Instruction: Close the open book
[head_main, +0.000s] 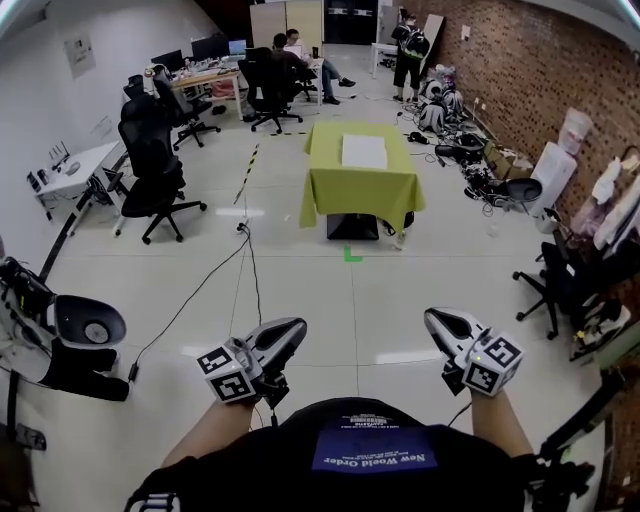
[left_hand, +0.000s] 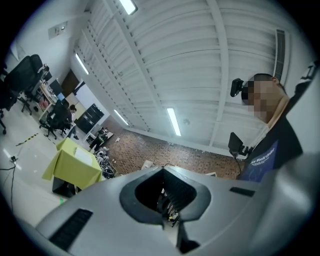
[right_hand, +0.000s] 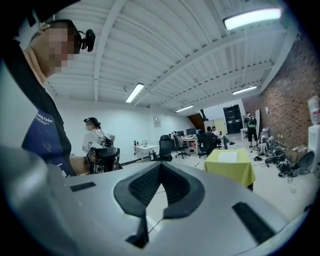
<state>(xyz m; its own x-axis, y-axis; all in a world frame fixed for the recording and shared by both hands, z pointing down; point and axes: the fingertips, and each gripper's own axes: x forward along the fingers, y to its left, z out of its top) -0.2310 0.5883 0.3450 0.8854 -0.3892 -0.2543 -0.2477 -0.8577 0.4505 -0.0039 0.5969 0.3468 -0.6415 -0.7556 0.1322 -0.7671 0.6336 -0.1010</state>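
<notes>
A white open book lies flat on a table under a yellow-green cloth, far ahead across the floor. Both grippers hang close to the person's body, well short of that table. My left gripper is shut with nothing in it, and so is my right gripper. In the left gripper view the closed left gripper points upward, with the table and book small at the left. In the right gripper view the closed right gripper points across the room, with the table and book to its right.
Black office chairs stand at the left, and a cable runs over the floor. Bags, chairs and clutter line the brick wall on the right. People sit at desks at the back. A green tape mark lies before the table.
</notes>
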